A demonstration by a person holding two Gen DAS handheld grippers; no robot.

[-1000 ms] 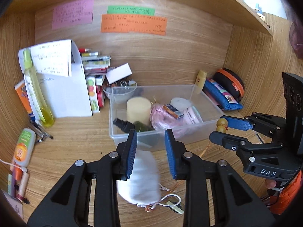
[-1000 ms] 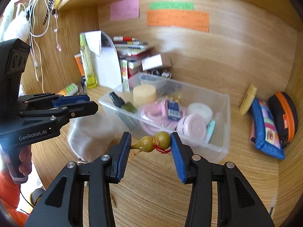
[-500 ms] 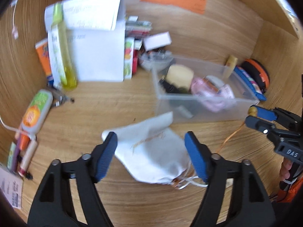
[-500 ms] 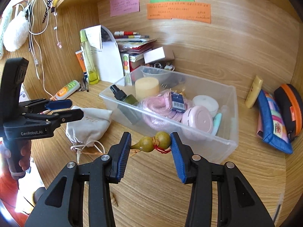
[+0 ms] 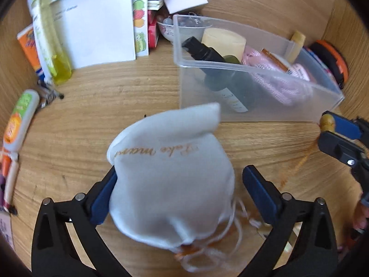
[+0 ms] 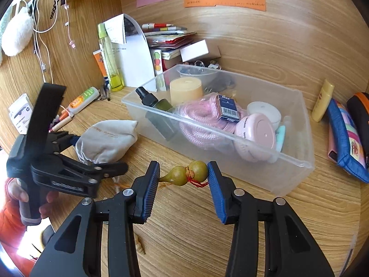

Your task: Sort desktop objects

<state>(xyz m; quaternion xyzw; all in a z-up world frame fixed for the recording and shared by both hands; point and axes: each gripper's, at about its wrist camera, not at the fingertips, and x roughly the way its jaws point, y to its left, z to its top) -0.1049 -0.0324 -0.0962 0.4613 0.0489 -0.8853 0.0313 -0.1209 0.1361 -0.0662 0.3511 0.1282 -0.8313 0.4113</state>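
A white drawstring pouch (image 5: 170,180) with gold lettering lies on the wooden desk between the wide-open fingers of my left gripper (image 5: 178,194); the left pad touches its side. It also shows in the right wrist view (image 6: 106,138), with the left gripper (image 6: 76,152) around it. My right gripper (image 6: 183,180) is shut on a small yellow-green gourd charm (image 6: 186,173) with a red cord, held just in front of the clear plastic bin (image 6: 293,159). The right gripper shows in the left wrist view (image 5: 341,136) at the far right.
The bin (image 5: 265,106) holds a dark spray bottle (image 6: 156,106), a yellow cylinder (image 6: 185,87), pink rope (image 6: 198,124) and a pink round case (image 6: 258,136). Books, papers and a yellow bottle (image 6: 108,57) stand at the back left. Pencil cases (image 6: 346,136) lie at the right.
My left gripper has moved forward and down over the pouch, which now lies between its open fingers. The right gripper has kept hold of the gourd charm and barely moved.
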